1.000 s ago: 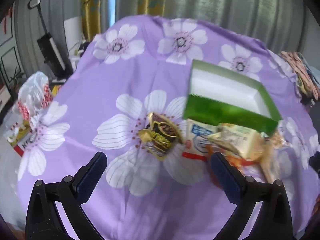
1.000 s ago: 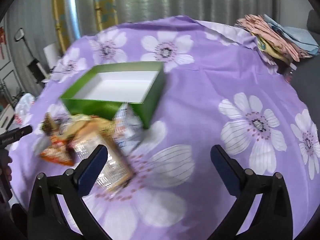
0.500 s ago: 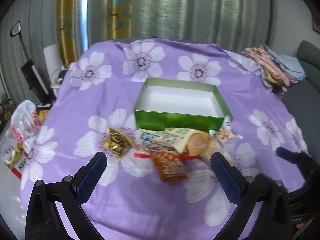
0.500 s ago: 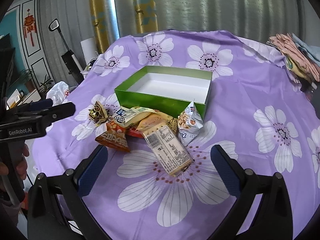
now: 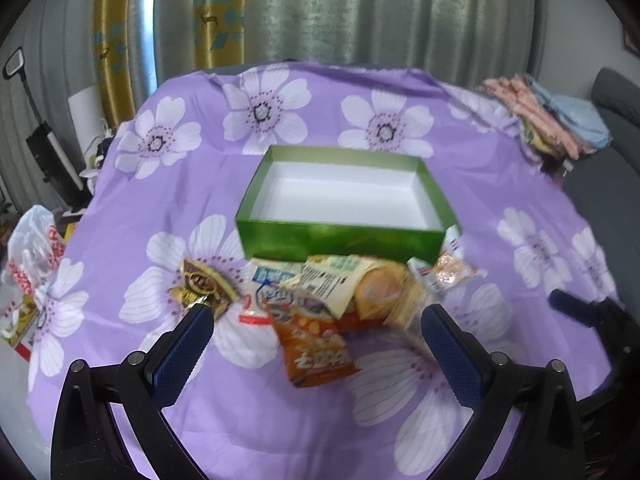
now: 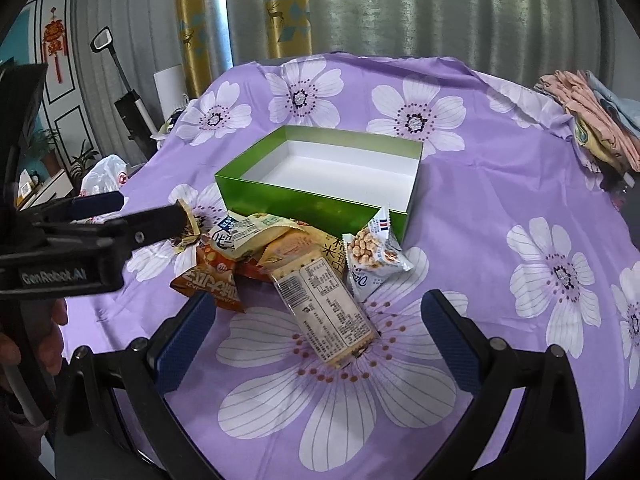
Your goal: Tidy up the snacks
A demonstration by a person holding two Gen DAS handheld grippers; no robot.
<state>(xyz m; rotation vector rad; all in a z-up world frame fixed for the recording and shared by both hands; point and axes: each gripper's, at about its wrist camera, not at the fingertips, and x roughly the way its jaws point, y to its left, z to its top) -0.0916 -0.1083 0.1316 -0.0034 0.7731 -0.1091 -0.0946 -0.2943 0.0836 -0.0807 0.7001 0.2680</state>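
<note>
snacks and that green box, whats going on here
A person holds a tool in each hand over a table covered in a purple flowered cloth. The green box sits open and empty. The snacks lie in a heap just in front of it, none packed yet. The left tool and the right tool are both open, holding nothing, and the left one reaches toward the heap's left end.

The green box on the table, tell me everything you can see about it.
The green box is a shallow, open rectangle with no lid in sight, glossy green on its outer walls and plain white inside; it looks like coated cardboard. It is empty and sits flat on the purple flowered cloth. A pile of snack packets lies against its near wall, and a peanut packet leans at its near right corner. Neither pair of tongs touches it.
</note>
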